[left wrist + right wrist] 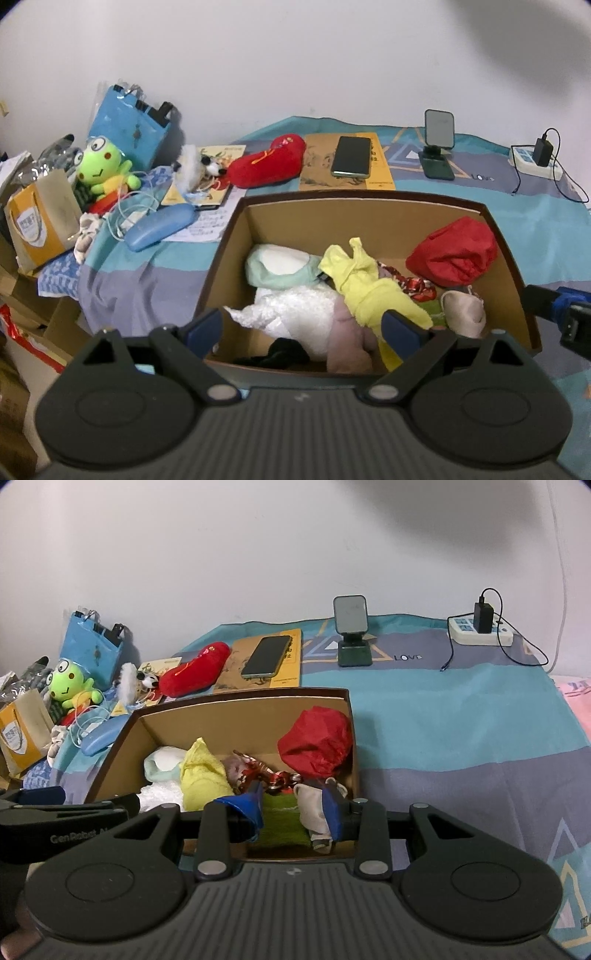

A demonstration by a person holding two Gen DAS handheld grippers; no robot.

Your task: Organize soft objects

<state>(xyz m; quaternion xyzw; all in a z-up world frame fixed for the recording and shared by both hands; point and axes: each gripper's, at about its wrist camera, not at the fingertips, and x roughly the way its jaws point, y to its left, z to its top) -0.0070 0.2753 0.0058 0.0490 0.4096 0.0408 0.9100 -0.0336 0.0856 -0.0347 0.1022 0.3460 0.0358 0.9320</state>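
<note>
Meanwhile, on a bed (443, 716) covered with a teal and grey patterned sheet, a cardboard box (369, 218) holds a jumble of soft things: a red cloth bundle (452, 253) in its far right corner, a yellow garment (364, 286) across the middle, a white fluffy toy (295, 314) and a pale green and white piece (277, 267) to the left. Over the box's near edge, the left gripper (303, 326) hangs released, its jaws standing wide apart above the pile. Beside it, the right gripper (293, 805) hovers with its blue-tipped jaws partly spread, grasping nothing, a beige cloth (312, 810) just beside its right finger. Beyond the box lie a red plush (267, 160), a green frog toy (103, 162), a phone (351, 157) and a power strip (480, 633).
</note>
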